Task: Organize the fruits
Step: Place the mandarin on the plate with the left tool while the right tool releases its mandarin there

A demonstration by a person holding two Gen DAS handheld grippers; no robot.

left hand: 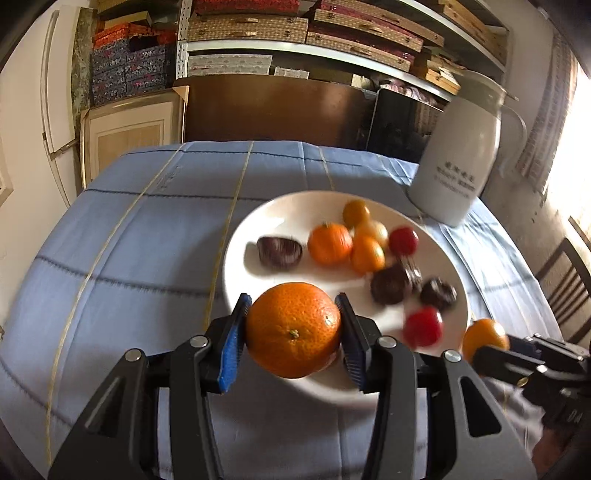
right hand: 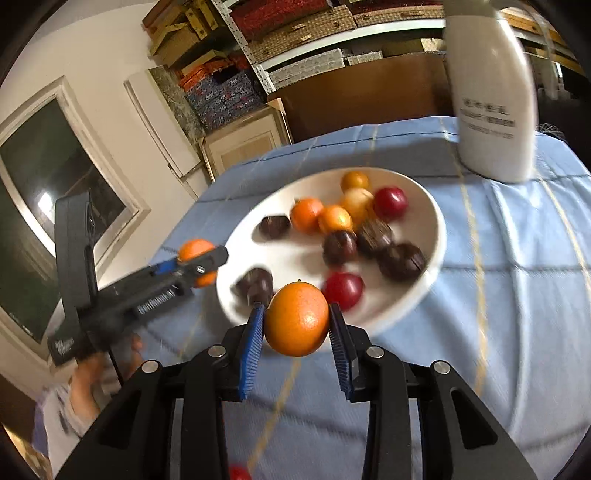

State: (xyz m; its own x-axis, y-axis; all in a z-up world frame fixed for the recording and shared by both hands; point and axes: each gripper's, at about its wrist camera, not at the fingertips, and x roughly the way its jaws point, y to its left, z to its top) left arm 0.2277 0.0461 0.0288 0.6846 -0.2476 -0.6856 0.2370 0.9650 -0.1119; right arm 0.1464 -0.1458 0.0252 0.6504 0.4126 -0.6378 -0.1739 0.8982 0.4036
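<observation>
My left gripper (left hand: 293,325) is shut on a big orange (left hand: 293,329) and holds it over the near rim of a white plate (left hand: 251,229). My right gripper (right hand: 296,322) is shut on a smaller orange (right hand: 297,319) just before the plate's near rim (right hand: 437,229). The plate holds several fruits: small oranges (left hand: 330,244), red fruits (left hand: 422,326) and dark purple ones (left hand: 279,251). The left gripper with its orange (right hand: 195,251) shows at the left of the right wrist view. The right gripper with its orange (left hand: 484,338) shows at the right of the left wrist view.
A white thermos jug (left hand: 461,155) stands behind the plate at the right; it also shows in the right wrist view (right hand: 489,92). A blue checked cloth (left hand: 147,236) covers the table. Shelves with boxes (left hand: 258,29) stand behind. A red fruit (right hand: 238,472) lies near the front edge.
</observation>
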